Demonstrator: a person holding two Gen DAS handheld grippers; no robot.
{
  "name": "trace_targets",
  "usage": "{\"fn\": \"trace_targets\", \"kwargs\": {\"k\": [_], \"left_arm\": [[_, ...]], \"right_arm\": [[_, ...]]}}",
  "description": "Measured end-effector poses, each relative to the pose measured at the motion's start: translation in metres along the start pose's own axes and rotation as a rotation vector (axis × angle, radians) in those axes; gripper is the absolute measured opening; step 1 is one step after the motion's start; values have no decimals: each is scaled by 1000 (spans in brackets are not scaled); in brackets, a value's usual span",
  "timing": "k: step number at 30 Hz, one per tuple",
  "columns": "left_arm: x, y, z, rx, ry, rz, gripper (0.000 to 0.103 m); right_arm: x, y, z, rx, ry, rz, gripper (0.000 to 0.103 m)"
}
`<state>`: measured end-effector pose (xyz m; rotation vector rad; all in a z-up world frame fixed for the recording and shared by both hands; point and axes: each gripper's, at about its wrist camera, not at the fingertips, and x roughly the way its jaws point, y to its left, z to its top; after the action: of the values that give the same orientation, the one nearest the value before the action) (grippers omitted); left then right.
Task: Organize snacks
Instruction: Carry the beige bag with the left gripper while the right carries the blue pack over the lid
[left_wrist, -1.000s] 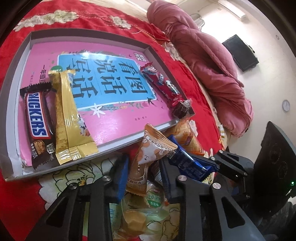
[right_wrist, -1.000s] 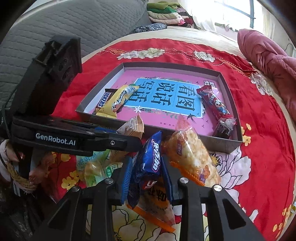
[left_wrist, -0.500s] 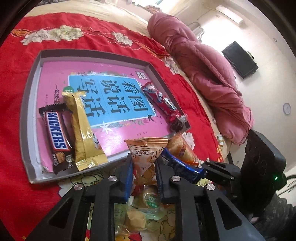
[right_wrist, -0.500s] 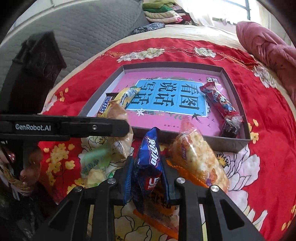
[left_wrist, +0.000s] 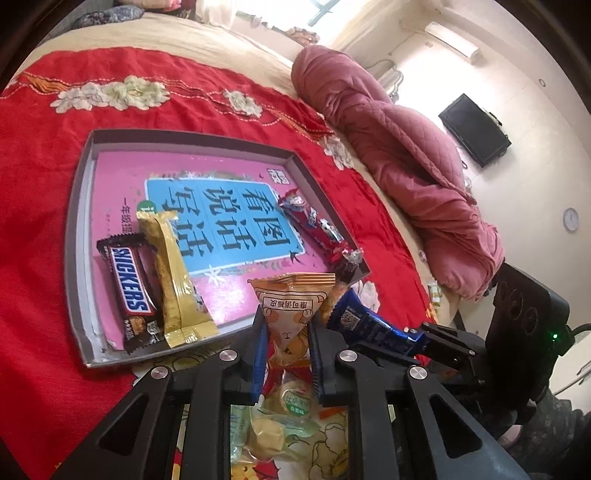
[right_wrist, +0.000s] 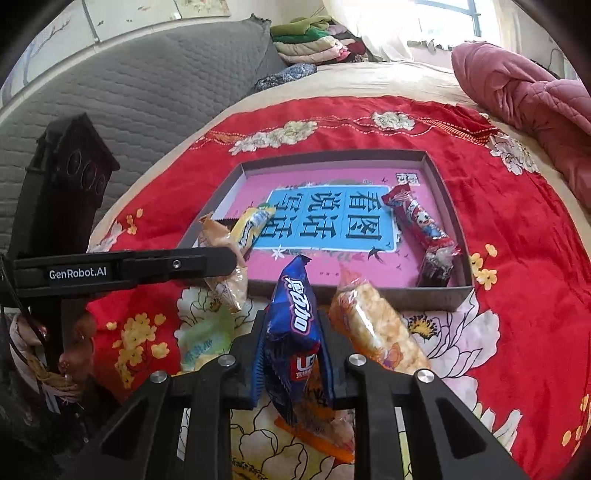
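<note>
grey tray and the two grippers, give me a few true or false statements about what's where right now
1. The left gripper is shut on an orange triangular snack packet. True.
2. The right gripper is open and holds nothing. False: it is shut on a blue foil snack packet.
3. A brown Snickers bar lies inside the shallow grey tray. True.
4. The gold-wrapped bar lies on the red cloth outside the tray. False: it lies in the tray beside the Snickers bar.
5. A long red-wrapped snack lies in the tray. True.
</note>
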<state>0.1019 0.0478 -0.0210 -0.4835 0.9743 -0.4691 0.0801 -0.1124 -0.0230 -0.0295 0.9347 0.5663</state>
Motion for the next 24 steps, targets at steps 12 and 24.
{"fn": "trace_targets", "kwargs": {"k": [12,24], "left_arm": [[-10,4,6,-16,-52,13,20],[-21,5,12,-25,-114,31,20]], "right_arm": [[-6,-1,7,11,-21,5,24],[-17,-7,23,33,-80,-14,24]]}}
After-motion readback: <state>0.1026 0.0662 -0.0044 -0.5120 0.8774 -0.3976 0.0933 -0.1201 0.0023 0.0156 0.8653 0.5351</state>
